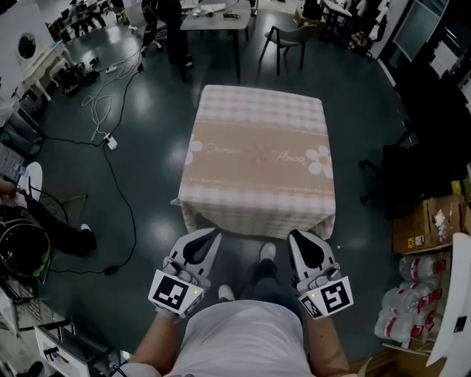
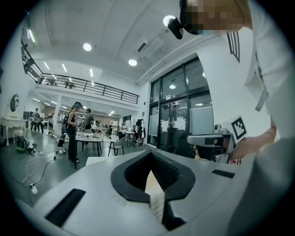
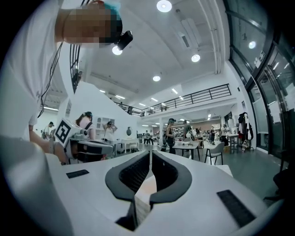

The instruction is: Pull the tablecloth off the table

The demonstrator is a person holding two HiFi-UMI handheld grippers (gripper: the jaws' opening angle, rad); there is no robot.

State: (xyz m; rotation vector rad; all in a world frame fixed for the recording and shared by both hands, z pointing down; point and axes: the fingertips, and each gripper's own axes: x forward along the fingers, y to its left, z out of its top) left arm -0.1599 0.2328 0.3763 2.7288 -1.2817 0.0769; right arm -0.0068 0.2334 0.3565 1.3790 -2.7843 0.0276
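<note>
A beige checked tablecloth (image 1: 257, 158) with daisy print covers a small square table in the middle of the head view. Its near hem hangs just in front of me. My left gripper (image 1: 213, 235) is at the near left part of that hem and my right gripper (image 1: 295, 236) at the near right part. In the left gripper view the left gripper (image 2: 150, 156) is shut with a strip of checked tablecloth (image 2: 156, 205) pinched between its jaws. The right gripper (image 3: 150, 156) is likewise shut on the tablecloth (image 3: 140, 208). Both grippers point about level.
Cables and a power strip (image 1: 110, 141) lie on the dark floor at the left. Cardboard boxes (image 1: 430, 224) and packs of bottles (image 1: 408, 313) stand at the right. A table (image 1: 217, 18) and a chair (image 1: 288, 40) are behind, with people around them. My shoes (image 1: 266, 252) are near the table.
</note>
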